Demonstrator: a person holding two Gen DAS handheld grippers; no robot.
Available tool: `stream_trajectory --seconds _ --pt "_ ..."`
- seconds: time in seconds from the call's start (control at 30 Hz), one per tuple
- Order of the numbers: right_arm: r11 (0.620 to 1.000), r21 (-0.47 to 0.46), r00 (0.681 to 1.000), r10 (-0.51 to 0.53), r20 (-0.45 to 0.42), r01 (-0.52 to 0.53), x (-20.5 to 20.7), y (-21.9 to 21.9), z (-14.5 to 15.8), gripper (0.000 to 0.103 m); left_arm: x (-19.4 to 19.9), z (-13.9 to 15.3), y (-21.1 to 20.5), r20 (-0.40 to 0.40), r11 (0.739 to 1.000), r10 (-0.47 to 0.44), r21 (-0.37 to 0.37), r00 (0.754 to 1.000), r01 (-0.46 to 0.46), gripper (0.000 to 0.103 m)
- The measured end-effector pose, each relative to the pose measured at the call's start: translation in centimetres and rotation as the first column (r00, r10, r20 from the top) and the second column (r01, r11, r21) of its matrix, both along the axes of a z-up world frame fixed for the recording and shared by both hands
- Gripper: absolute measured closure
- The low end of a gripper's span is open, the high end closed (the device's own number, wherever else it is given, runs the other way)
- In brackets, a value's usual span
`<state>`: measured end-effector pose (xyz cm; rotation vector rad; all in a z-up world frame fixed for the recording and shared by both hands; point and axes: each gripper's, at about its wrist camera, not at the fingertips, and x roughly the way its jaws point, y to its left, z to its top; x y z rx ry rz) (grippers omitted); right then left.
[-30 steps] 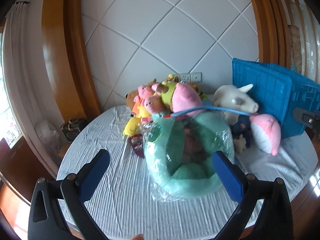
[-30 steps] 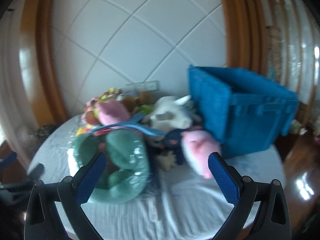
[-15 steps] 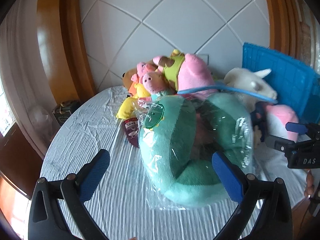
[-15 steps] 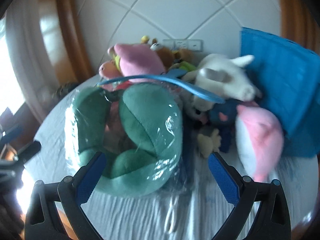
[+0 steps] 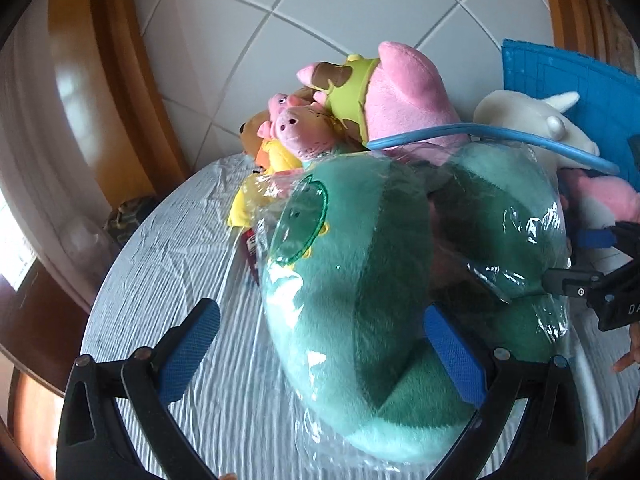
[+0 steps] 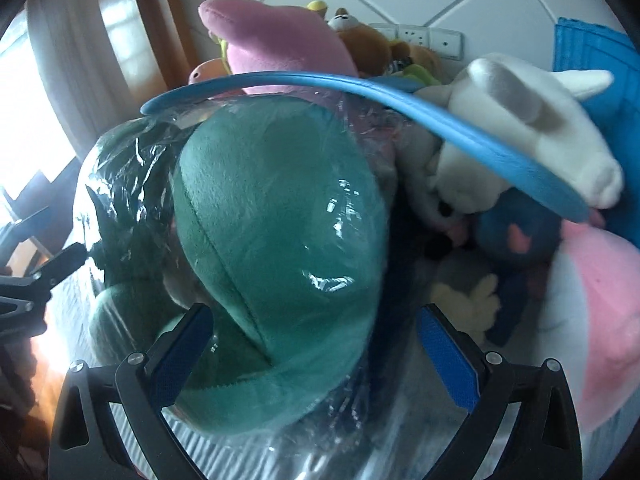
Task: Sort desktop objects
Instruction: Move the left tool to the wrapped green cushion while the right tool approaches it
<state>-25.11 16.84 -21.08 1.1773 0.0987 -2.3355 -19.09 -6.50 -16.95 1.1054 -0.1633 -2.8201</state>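
A green plush cushion (image 5: pixel 360 280) wrapped in clear plastic lies on the round white-clothed table (image 5: pixel 160 264), filling the middle of both views. My left gripper (image 5: pixel 320 352) is open, its fingers straddling the cushion's left lobe. My right gripper (image 6: pixel 312 352) is open too, with the cushion's (image 6: pixel 272 248) right lobe between its blue pads. A blue hoop (image 5: pixel 492 136) rests across the top of the cushion. Behind it sits a pile of plush toys: a pink one (image 5: pixel 404 96), a white one (image 5: pixel 536 120) and small pig toys (image 5: pixel 300 124).
A blue plastic crate (image 5: pixel 576 92) stands at the back right against the tiled wall. A pink and white plush (image 6: pixel 592 312) lies right of the cushion. The right gripper's body (image 5: pixel 600 292) shows at the left wrist view's right edge. Wooden door frames flank the wall.
Both grippers have moved in close to the green cushion, which now fills each view. Each gripper's open fingers have come around a lobe of it.
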Motion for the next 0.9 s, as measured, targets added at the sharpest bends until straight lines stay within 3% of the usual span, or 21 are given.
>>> stream_trajectory --seconds 0.07,0.3,0.43,0.57,0.77,0.9 --pt "0.999 -0.034 0.999 0.02 0.026 -0.019 -0.3 -0.6 -0.1 0.0 -0.4 -0.3 -0.1 0.003 1.0 -0.013 0.0 1.0 0.013 0.0" --pt "1.0 0.013 1.0 -0.003 0.031 0.002 -0.3 -2.5 -0.1 0.0 -1.7 -1.1 -0.3 0.003 0.998 -0.069 0.012 0.998 0.068 0.0" --pt "0.999 0.023 0.999 -0.026 0.039 0.025 -0.1 -2.8 -0.1 0.0 -2.5 -1.7 -0.6 0.021 0.994 -0.086 0.064 0.996 0.084 0.0" --pt "0.999 0.028 0.998 -0.036 0.044 0.035 0.2 -2.9 -0.2 0.001 -2.3 -2.0 -0.2 0.008 0.994 -0.095 0.056 0.995 0.095 0.007" --pt "0.998 0.044 0.999 -0.04 0.029 0.038 1.2 -3.4 -0.1 0.012 -2.5 -2.2 0.0 0.001 0.994 -0.09 0.06 0.996 0.09 0.016" --pt "0.997 0.058 0.999 -0.044 0.015 0.043 2.0 -3.7 0.0 0.026 -2.5 -1.9 0.4 0.003 0.995 -0.091 0.043 0.996 0.091 0.023"
